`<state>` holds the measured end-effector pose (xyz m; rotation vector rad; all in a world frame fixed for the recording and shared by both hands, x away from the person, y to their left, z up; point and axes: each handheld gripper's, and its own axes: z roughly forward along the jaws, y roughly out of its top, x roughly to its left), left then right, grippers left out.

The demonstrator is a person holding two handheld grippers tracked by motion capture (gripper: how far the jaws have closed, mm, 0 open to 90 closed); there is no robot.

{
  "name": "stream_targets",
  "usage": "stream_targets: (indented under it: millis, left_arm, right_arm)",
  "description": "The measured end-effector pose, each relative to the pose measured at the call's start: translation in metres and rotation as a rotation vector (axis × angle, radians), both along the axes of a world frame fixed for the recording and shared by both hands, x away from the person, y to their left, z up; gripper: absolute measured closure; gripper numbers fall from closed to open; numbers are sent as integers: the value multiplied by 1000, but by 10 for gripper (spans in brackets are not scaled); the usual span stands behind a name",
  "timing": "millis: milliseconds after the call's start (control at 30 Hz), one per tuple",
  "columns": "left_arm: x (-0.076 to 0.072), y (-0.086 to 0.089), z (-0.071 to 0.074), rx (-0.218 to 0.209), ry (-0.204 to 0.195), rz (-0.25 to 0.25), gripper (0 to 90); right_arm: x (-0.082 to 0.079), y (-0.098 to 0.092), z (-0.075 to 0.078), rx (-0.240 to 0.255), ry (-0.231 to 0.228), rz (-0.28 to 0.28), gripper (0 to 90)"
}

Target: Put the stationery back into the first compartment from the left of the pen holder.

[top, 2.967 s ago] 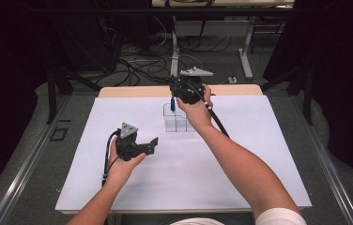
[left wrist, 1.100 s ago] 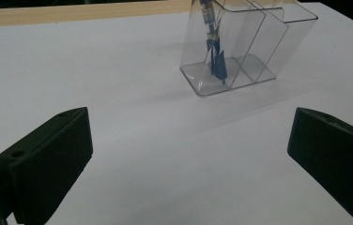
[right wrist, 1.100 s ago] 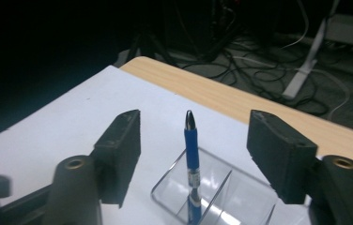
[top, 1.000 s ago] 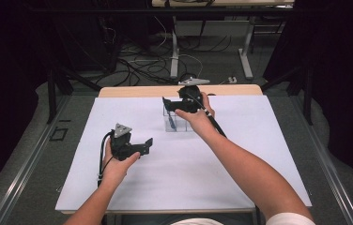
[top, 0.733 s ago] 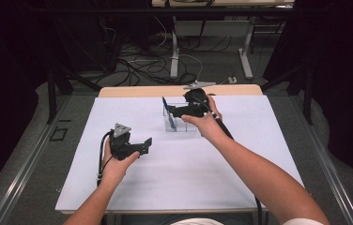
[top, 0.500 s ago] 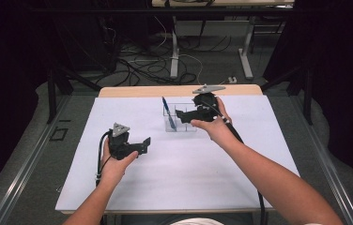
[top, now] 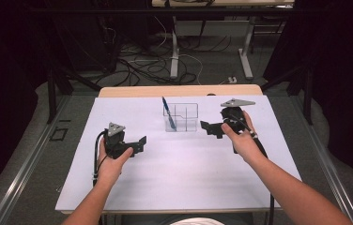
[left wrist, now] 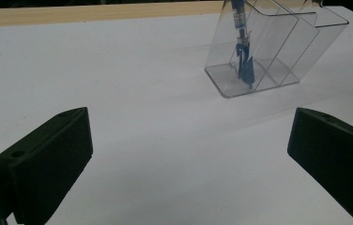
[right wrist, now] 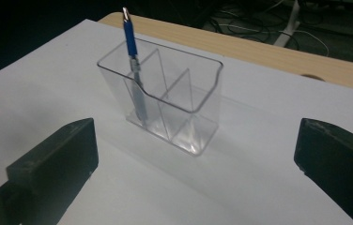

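Looking down from the high view, I see the clear holder (top: 181,117) standing on the white sheet (top: 179,187) near the far middle of the table, with the blue pen (top: 168,112) leaning in its left compartment; my right gripper (top: 211,129) sits just beside the holder's right side, apart from it, nothing between its jaws, which have just been opening and now stand wide; my left gripper (top: 141,143) rests well apart to the near left, jaws spread, empty.

Left gripper view: both black jaws stand far apart over bare sheet; the holder (left wrist: 287,51) is ahead to the right, the pen (left wrist: 242,56) tip-down on its floor.

Right gripper view: jaws wide, nothing between them; the holder (right wrist: 198,112) is ahead, untouched; the pen (right wrist: 132,56) stands tilted in the leftmost compartment, clip end above the rim.
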<state>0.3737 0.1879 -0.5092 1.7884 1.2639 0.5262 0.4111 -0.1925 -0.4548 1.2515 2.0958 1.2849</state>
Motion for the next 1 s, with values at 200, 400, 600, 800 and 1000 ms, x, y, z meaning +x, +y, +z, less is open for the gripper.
stream_targets:
  millis: [200,400,600,800,1000]
  left_arm:
    - [1,5,0,-2,-1,17,1]
    - [2,9,-1,7,-4,24,1]
    - [4,17,-2,5,3,46,1]
    - [6,23,-3,5,2,66,1]
    - [7,30,-3,6,2,84,1]
  right_arm:
    - [-9,-31,-16,24,12,-73,0]
    - [-15,-63,-33,-12,-6,-152,0]
    - [-20,-90,-47,-6,5,-224,0]
    - [-23,-110,-61,13,26,-279,0]
    - [-24,-122,-71,13,17,-295,0]
